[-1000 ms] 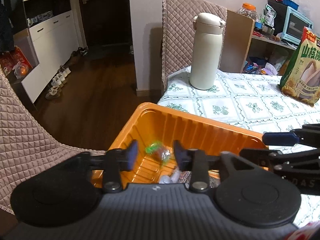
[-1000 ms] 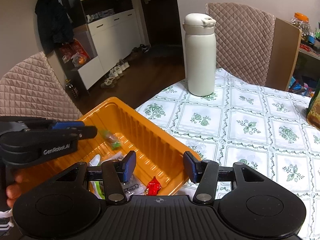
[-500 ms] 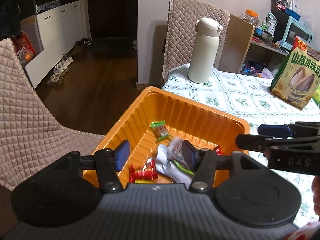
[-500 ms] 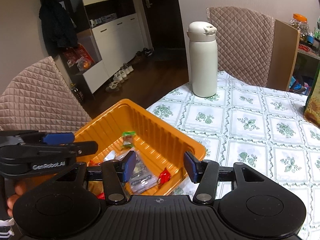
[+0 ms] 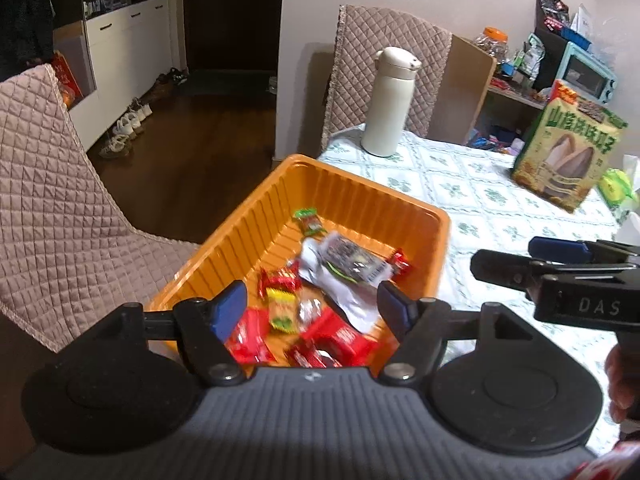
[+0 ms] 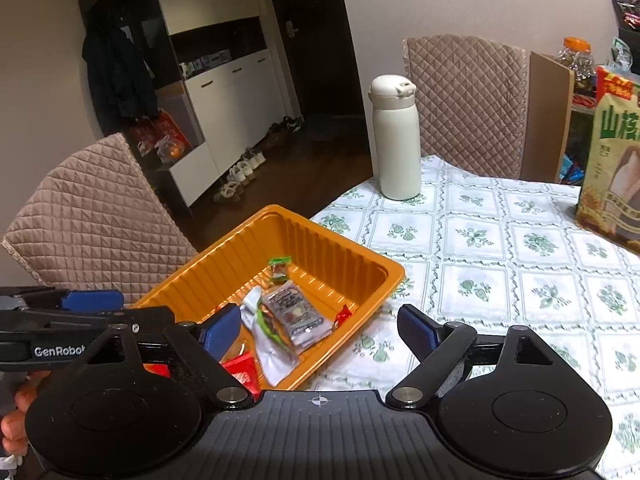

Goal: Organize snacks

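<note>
An orange plastic tray sits at the table's near left corner. It holds a green-wrapped candy, a silver packet on a white pouch, and several red-wrapped candies. My left gripper hovers over the tray's near end, its jaws opening with nothing pressed between the pads. My right gripper hangs over the tray's right rim, its jaws opening very wide and empty.
A cream thermos stands at the far edge of the green-patterned tablecloth. A big green-and-yellow snack bag and a small green packet are on the right. Quilted chairs flank the table.
Both grippers have drawn back and upward from the tray, and both jaws have widened. More of the tray and its snacks is now in view.
</note>
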Demonstrator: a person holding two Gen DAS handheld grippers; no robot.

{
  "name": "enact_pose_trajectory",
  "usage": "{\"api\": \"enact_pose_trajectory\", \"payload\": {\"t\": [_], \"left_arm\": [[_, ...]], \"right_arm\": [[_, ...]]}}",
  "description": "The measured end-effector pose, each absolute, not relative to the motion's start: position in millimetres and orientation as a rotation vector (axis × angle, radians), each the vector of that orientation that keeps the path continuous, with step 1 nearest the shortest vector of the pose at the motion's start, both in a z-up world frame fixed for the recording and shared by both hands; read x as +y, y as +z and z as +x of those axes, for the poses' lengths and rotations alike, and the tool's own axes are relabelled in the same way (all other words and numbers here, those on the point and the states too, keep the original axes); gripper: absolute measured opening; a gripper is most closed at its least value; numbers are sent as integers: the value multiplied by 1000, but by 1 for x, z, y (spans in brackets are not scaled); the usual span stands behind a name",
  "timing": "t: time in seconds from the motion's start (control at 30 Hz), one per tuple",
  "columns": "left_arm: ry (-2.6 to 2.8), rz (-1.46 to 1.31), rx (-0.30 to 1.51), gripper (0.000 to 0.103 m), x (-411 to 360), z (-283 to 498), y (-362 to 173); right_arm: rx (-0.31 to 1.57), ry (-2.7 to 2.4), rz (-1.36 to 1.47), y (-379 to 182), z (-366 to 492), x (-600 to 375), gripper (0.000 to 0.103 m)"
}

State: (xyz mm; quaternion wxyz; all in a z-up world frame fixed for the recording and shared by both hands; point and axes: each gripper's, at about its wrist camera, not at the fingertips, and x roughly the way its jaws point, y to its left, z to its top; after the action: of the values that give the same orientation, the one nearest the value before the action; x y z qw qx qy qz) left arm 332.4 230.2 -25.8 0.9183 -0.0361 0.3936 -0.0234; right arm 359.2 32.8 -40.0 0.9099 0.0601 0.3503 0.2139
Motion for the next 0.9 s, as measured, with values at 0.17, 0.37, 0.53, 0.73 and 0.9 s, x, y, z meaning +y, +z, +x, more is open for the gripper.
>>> {"api": "enact_pose_trajectory", "payload": {"t": [0.17,0.37,0.53,0.73,0.9], "left_arm": [[-52,-73,798,70,222,303,-16],[-41,-85,806,70,208,261,-7],[-22,-81,807,70,187,224,-4],[-23,-81,830,70,153,183,-5],[-37,-76,851,70,122,153,-9]], "right_arm": [[704,431,147,-28,330,23,86],[714,428,175,-17,293,7,86],[734,439,163,-14,257,-14,86],[761,431,151,-16,212,-46,86],[793,409,146,-19,176,-77,86]]}}
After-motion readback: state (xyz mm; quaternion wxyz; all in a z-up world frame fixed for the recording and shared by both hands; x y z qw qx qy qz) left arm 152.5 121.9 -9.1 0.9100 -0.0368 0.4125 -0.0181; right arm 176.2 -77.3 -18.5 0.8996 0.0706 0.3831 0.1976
